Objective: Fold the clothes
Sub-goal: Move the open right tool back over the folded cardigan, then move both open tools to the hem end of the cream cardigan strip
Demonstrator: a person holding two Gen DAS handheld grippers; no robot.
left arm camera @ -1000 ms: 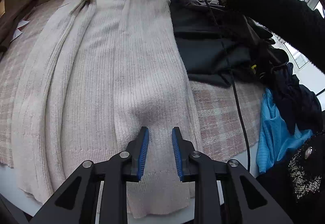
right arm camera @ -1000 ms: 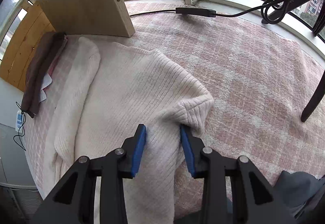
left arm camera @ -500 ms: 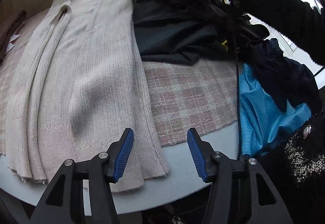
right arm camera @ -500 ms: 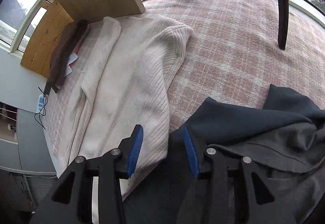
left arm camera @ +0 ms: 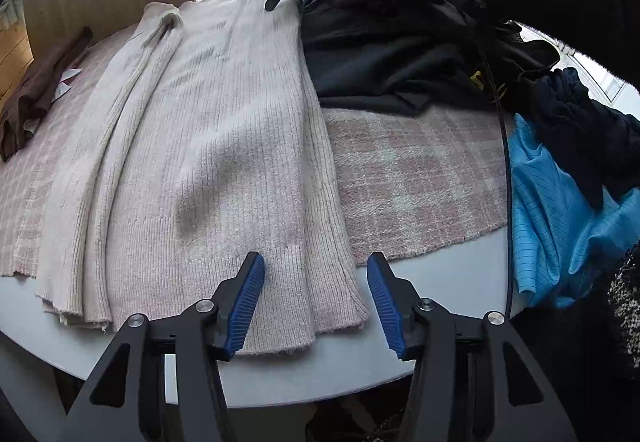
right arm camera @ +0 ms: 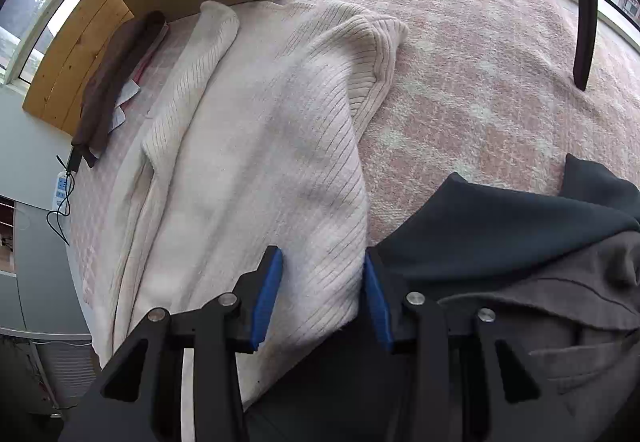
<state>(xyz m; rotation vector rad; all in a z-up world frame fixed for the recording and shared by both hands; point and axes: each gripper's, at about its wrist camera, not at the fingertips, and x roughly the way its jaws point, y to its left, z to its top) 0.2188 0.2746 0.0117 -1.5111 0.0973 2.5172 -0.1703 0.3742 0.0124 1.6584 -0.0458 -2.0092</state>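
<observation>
A pink plaid blanket (left arm camera: 416,177) covers the table (left arm camera: 440,278). The cream sweater (left arm camera: 224,145) lies folded lengthwise on it, dark garments (left arm camera: 392,57) crowding its right edge. Left hand-held gripper (left arm camera: 316,298) spread over the hem; right hand-held gripper (right arm camera: 322,292) straddles the sweater's edge, not pinching.
</observation>
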